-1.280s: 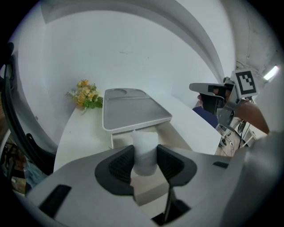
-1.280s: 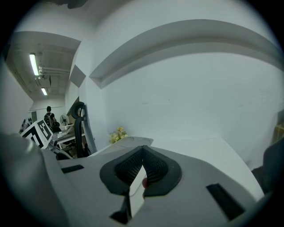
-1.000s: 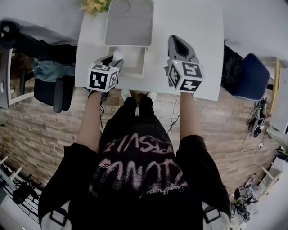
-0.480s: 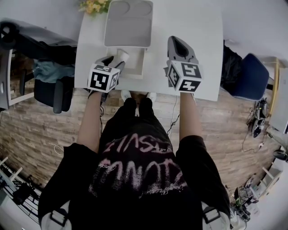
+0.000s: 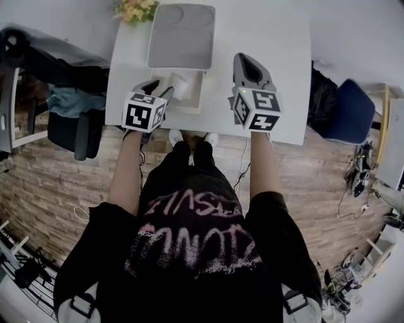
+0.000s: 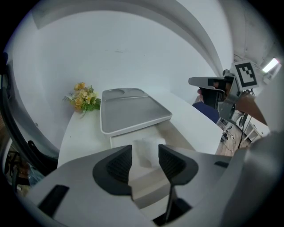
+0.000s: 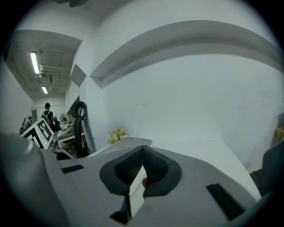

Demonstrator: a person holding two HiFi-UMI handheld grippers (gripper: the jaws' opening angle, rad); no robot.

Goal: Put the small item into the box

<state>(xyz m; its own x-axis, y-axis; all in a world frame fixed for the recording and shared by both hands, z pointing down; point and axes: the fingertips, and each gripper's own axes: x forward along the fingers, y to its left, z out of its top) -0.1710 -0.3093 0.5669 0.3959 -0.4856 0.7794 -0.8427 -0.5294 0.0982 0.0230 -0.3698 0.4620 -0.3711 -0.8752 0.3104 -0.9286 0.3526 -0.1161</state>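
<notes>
Item (image 5: 178, 85) lies loose inside the box (image 5: 184, 106) by the bench's (image 5: 278, 76) near edge, so I judge the drop done. My left tongs (image 6: 145, 153) have just been opening, then easing in slightly, and stand apart, gripping nothing. My right tongs (image 7: 142, 153) are closed and empty. Only pulling back looks left.

In the head view the top edge cut off the flowers (image 5: 134, 9), and the left gripper (image 5: 159, 88) hid the near left corner of the box (image 5: 186, 107). Its jaws had just been closing a little; the item (image 6: 146, 150) showed in their gap, untouched, only as a pale blur, and its kind could not be told. In the right gripper view the right gripper (image 7: 143, 155) hid most of the table (image 7: 208, 148), and 1 far person (image 7: 47, 111) was too small to tell.
</notes>
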